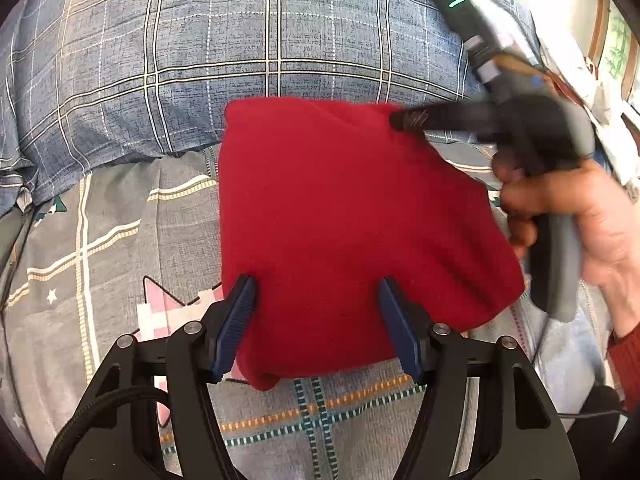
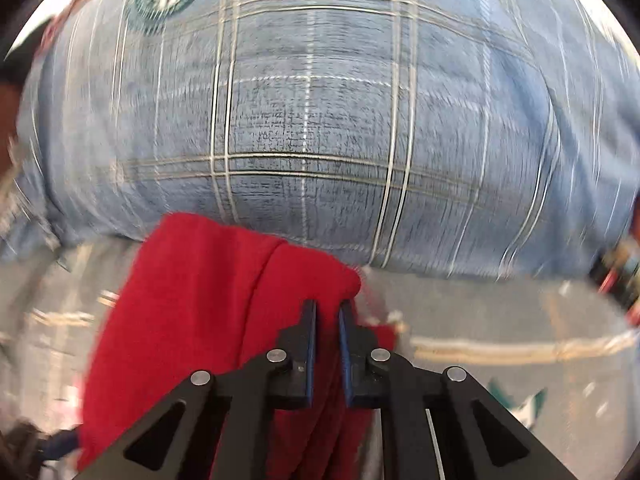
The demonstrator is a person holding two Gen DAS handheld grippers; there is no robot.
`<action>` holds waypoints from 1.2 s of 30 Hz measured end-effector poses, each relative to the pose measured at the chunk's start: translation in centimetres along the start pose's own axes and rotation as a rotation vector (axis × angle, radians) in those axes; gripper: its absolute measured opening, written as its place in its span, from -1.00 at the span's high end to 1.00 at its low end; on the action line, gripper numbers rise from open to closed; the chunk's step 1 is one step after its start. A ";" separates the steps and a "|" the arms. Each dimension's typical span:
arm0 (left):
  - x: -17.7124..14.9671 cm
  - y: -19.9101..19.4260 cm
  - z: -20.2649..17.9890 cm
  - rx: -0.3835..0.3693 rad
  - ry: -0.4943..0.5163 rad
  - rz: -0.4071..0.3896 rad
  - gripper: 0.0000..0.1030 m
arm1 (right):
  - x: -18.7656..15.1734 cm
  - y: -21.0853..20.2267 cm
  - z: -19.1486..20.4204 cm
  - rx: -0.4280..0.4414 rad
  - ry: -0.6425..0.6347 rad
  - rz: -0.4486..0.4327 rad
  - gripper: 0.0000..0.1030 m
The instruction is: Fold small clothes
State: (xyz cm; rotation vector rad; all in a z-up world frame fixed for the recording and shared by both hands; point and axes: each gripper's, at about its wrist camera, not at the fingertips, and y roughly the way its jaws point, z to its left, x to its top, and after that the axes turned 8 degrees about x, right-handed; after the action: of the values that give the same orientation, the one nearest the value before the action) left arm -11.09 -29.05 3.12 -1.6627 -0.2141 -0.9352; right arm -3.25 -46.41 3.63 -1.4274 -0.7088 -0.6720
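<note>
A red garment [image 1: 344, 220] lies folded on the bed, its far edge against a blue plaid pillow. My left gripper [image 1: 318, 292] is open, its blue pads [image 1: 240, 316] spread over the garment's near edge, holding nothing. My right gripper [image 2: 327, 312] is shut on the red garment [image 2: 192, 304] at its far right corner, with red cloth between the pads. In the left wrist view the right gripper [image 1: 404, 120] comes in from the right, blurred, held by a hand.
A blue plaid pillow [image 1: 240, 48] fills the far side, also in the right wrist view [image 2: 320, 120]. The grey patterned bedsheet [image 1: 100, 248] lies around the garment. Clutter shows at the far right [image 1: 612, 80]. A cable [image 1: 120, 396] runs below the left gripper.
</note>
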 end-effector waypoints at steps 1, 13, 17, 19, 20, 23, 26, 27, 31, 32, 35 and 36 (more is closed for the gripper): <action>0.0 0.1 -0.2 0.006 0.004 -0.004 -0.26 | -0.1 0.9 0.2 -0.035 -0.023 0.016 0.82; -0.3 -0.3 0.0 0.022 -0.015 0.004 -0.29 | -2.3 -5.8 0.0 0.183 0.119 -0.019 0.17; -0.4 -0.4 0.0 0.029 -0.019 0.007 -0.29 | -4.4 -7.4 2.3 0.224 0.062 -0.014 0.17; -0.4 -0.3 0.1 0.034 -0.017 0.009 -0.29 | -5.7 -6.8 2.5 0.215 0.036 0.001 0.18; -0.5 -0.3 0.1 0.036 -0.015 0.010 -0.30 | -6.0 -6.1 2.4 0.186 0.022 0.019 0.26; -0.6 -0.2 0.0 0.047 -0.003 0.018 -0.30 | -7.7 -3.7 1.4 0.115 0.024 0.059 0.27; -0.7 -0.3 0.1 0.047 -0.007 0.023 -0.30 | -8.1 -4.0 1.1 0.122 0.060 0.039 0.27; -0.7 -0.4 0.2 0.045 -0.011 0.027 -0.30 | -8.0 -4.4 1.4 0.121 0.053 0.037 0.27; -0.5 -0.8 0.7 0.040 -0.032 0.033 -0.29 | -7.5 -6.4 1.4 0.149 0.089 0.013 0.27; -0.5 -0.9 0.8 0.041 -0.034 0.034 -0.30 | -7.4 -6.8 1.3 0.148 0.093 -0.003 0.27; -0.3 -1.0 0.8 0.046 -0.034 0.035 -0.30 | -6.7 -7.6 1.3 0.122 0.105 -0.033 0.27; -0.3 -1.1 0.9 0.047 -0.032 0.034 -0.30 | -6.5 -7.5 1.0 0.110 0.118 -0.033 0.27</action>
State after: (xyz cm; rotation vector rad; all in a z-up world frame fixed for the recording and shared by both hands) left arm -11.55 -27.83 3.73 -1.6338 -0.2272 -0.8717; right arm -13.15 -45.72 3.33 -1.2671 -0.6681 -0.7263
